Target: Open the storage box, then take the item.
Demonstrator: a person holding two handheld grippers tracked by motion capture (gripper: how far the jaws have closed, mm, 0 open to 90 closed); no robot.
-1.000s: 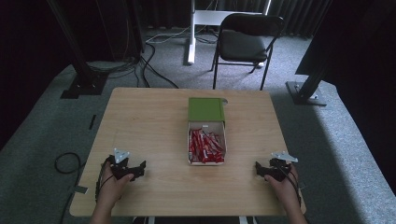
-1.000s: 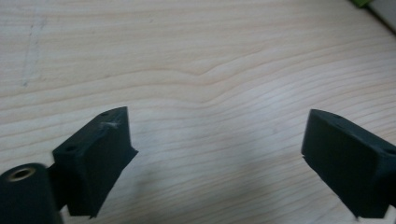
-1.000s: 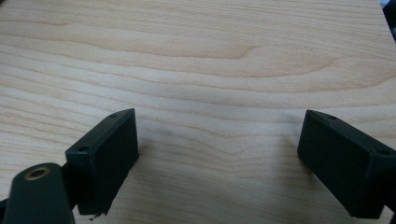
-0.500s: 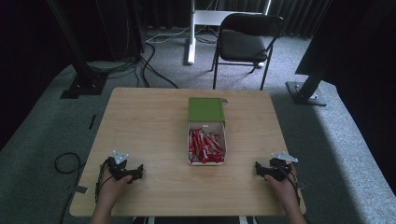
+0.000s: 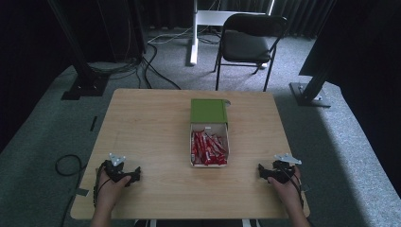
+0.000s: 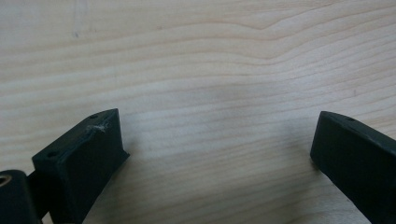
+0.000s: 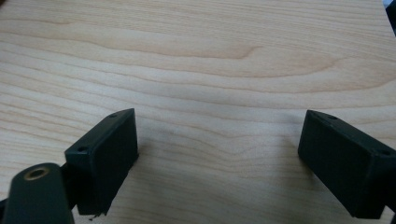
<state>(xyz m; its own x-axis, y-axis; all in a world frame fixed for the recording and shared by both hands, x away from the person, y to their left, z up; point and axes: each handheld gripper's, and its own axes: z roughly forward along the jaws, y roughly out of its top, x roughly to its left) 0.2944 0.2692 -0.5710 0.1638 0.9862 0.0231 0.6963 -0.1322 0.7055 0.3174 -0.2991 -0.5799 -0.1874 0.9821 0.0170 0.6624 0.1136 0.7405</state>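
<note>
A box sits mid-table, its green lid (image 5: 208, 111) slid toward the far side. The white tray (image 5: 226, 142) below it holds several red packets (image 5: 207, 149). My left gripper (image 5: 137, 174) rests near the front left edge of the table and points right. In the left gripper view this gripper (image 6: 217, 135) is open over bare wood; its jaws have just been opening, with nothing between them. My right gripper (image 5: 261, 171) rests near the front right edge, pointing left. In the right gripper view it (image 7: 217, 135) stands open over bare wood.
The wooden table (image 5: 146, 123) stands on grey carpet. Beyond its far edge are a black folding chair (image 5: 246, 45), a white desk leg (image 5: 193, 33), floor cables (image 5: 151, 71) and two black stand bases (image 5: 82, 87) (image 5: 309, 92).
The left hand and its gripper have shifted slightly to the left. The right hand and the box have stayed where they were.
</note>
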